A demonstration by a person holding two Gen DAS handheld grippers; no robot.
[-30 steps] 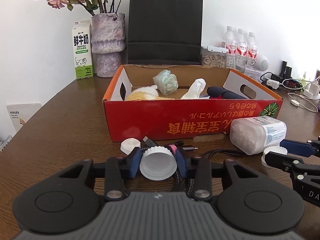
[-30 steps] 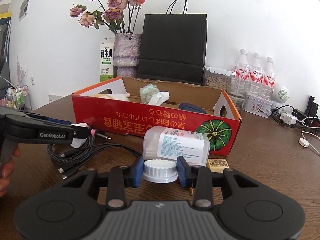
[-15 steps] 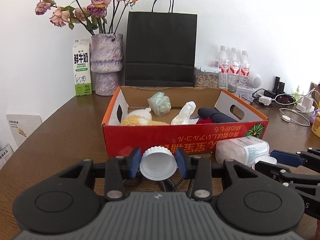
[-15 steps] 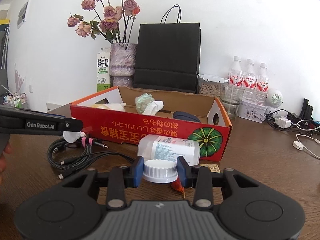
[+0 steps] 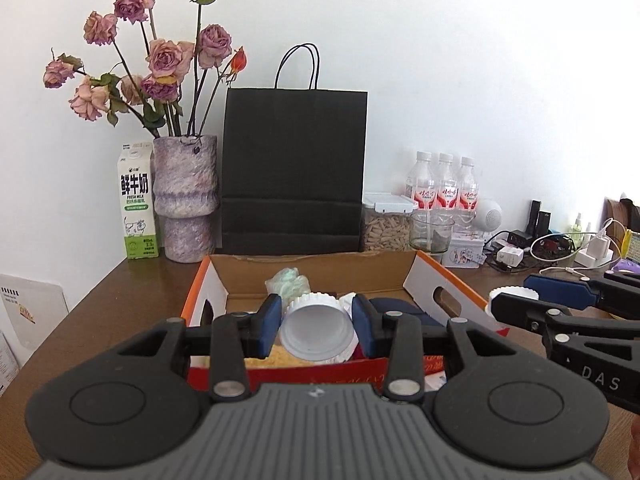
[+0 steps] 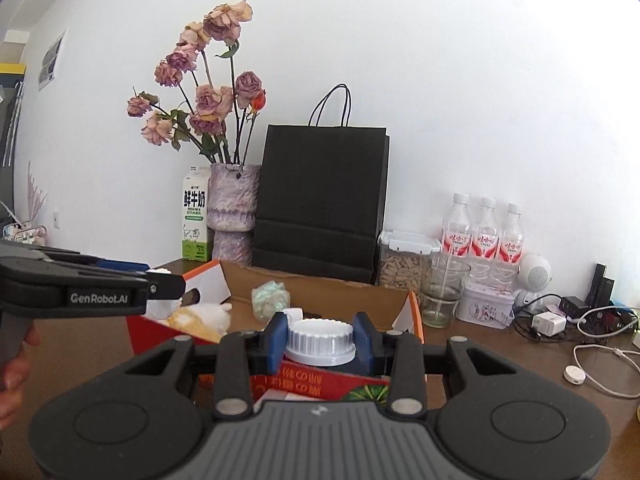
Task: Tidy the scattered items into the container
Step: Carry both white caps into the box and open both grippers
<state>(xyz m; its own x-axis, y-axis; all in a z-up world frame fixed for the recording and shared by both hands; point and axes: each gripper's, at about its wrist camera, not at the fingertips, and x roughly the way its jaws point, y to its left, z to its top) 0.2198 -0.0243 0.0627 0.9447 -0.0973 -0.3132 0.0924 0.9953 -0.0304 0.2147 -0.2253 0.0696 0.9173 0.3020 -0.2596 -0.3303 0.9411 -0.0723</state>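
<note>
Holding a white cap (image 5: 318, 330) between its blue pads, the left gripper (image 5: 318, 326) is up in the air over the near edge of the red box (image 5: 200, 300). The cap's open side faces the camera. The pads press on both sides of it.

The right gripper (image 6: 320, 340) pinches a second white cap (image 6: 321, 340) the same way, one blue pad on each side. This cap has ridges around its rim and its flat top faces up. It too is in the air, just in front of the box (image 6: 414, 312), with the box's red front wall below it.

Each gripper shows up at the edge of the other one's view, so they are side by side. A bit of a hand (image 6: 14, 364) shows at the left edge of the right view, under the left gripper.

Inside the box are a pale green crumpled ball (image 5: 288, 284), a yellow and white soft toy (image 6: 204, 318) and something dark blue (image 5: 400, 310).

The box sits on a brown table (image 5: 120, 300). Behind it stand a black paper bag (image 5: 294, 168), a vase with dried roses (image 5: 186, 196), a milk carton (image 5: 138, 200) and three water bottles (image 5: 444, 184).
</note>
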